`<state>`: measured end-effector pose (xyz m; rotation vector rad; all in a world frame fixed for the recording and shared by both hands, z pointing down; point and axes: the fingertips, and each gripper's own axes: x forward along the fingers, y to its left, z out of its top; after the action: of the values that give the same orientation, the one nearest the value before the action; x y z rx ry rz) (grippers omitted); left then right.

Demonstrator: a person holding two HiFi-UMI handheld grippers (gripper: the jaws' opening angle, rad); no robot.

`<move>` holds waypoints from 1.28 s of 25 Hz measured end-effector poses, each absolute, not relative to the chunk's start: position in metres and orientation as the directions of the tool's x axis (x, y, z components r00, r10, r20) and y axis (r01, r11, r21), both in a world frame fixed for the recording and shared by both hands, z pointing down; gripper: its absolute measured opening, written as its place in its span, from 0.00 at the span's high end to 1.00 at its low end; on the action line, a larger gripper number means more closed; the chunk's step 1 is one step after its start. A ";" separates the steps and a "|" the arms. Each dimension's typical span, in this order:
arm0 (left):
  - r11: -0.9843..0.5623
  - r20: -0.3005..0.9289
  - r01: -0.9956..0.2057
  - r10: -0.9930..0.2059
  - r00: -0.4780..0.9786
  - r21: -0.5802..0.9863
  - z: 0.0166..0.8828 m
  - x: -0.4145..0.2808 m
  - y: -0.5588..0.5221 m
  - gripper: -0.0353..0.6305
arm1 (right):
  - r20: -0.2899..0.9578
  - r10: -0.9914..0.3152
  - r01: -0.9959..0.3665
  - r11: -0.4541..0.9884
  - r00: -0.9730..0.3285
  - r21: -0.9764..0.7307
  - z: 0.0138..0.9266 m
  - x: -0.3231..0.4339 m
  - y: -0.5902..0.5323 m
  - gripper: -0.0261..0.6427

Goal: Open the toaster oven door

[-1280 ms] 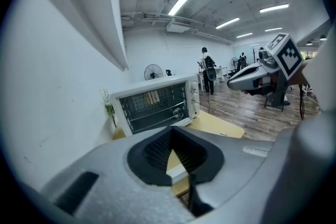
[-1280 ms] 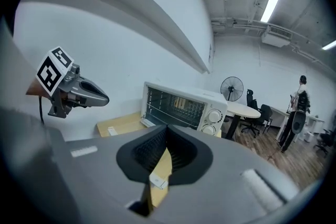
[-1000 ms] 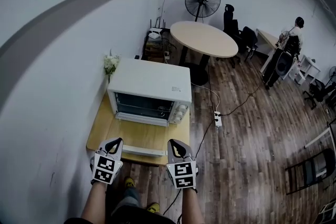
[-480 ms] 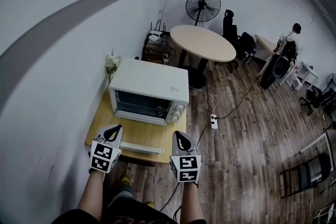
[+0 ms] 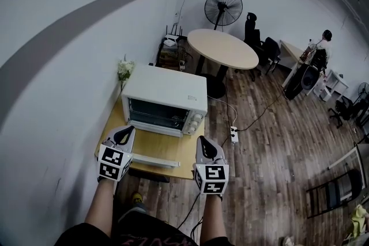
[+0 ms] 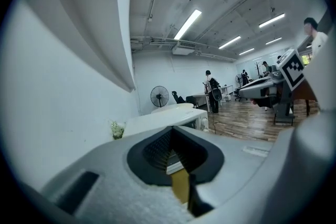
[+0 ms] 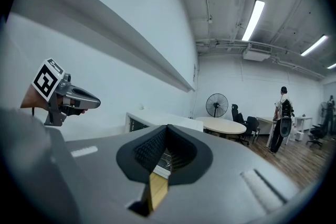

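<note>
- Head view, nearest: two forearms reach out, each hand holding a gripper with a marker cube on its back.
- Left gripper (image 5: 123, 136) hangs over the near left corner of the wooden table (image 5: 179, 150). In the left gripper view its jaws (image 6: 177, 164) are pressed together with nothing between them.
- Right gripper (image 5: 206, 148) hangs at the table's near right edge, level with the left one and well apart from it. In the right gripper view its jaws (image 7: 161, 161) are likewise closed and empty.
- A long white bar (image 5: 151, 161) lies on the table along its near edge, between the two grippers.
- Toaster oven (image 5: 167, 89), white, stands at the back of the table against the wall. Its dark glass door (image 5: 158, 114) is closed and faces the grippers, with knobs (image 5: 196, 122) at its right. Neither gripper touches it.
- A small bunch of white flowers (image 5: 123, 69) sits just beside the oven's back left corner.
- On the plank floor right of the table lies a power strip (image 5: 233, 134) with its cable.
- Farther back stand a round table (image 5: 222, 48), a black fan (image 5: 223, 7) and dark chairs (image 5: 253, 25).
- A person (image 5: 323, 43) stands at the far right.
</note>
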<state>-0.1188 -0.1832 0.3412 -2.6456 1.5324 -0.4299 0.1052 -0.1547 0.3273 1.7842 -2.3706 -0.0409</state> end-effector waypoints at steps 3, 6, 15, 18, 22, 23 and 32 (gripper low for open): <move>-0.510 0.192 -0.840 -0.857 0.478 -0.186 0.335 -0.118 -0.181 0.95 | 0.101 -0.962 -0.956 0.265 -0.253 0.129 0.317 0.111 -0.153 0.94; -0.509 0.171 -0.838 -0.859 0.482 -0.195 0.324 -0.117 -0.182 0.95 | 0.086 -0.967 -0.957 0.249 -0.238 0.146 0.307 0.117 -0.155 0.94; -0.518 0.112 -0.830 -0.855 0.506 -0.209 0.293 -0.109 -0.178 0.95 | 0.030 -0.973 -0.960 0.232 -0.230 0.158 0.278 0.127 -0.151 0.94; -0.516 0.105 -0.829 -0.857 0.505 -0.218 0.287 -0.108 -0.176 0.95 | 0.028 -0.974 -0.960 0.225 -0.223 0.165 0.277 0.131 -0.148 0.94; -0.516 0.101 -0.826 -0.856 0.507 -0.226 0.285 -0.101 -0.172 0.95 | 0.024 -0.974 -0.961 0.225 -0.224 0.164 0.276 0.135 -0.143 0.94; -0.517 0.102 -0.825 -0.856 0.508 -0.230 0.285 -0.099 -0.171 0.95 | 0.024 -0.974 -0.960 0.224 -0.223 0.167 0.275 0.136 -0.142 0.94; -0.511 0.093 -0.827 -0.859 0.504 -0.234 0.287 -0.092 -0.162 0.95 | 0.044 -0.978 -0.964 0.210 -0.205 0.165 0.288 0.151 -0.131 0.94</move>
<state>-0.0924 -0.1615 0.2867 -2.5839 1.4601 -0.2956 0.1512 -0.1312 0.2876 1.8860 -2.3321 -0.1529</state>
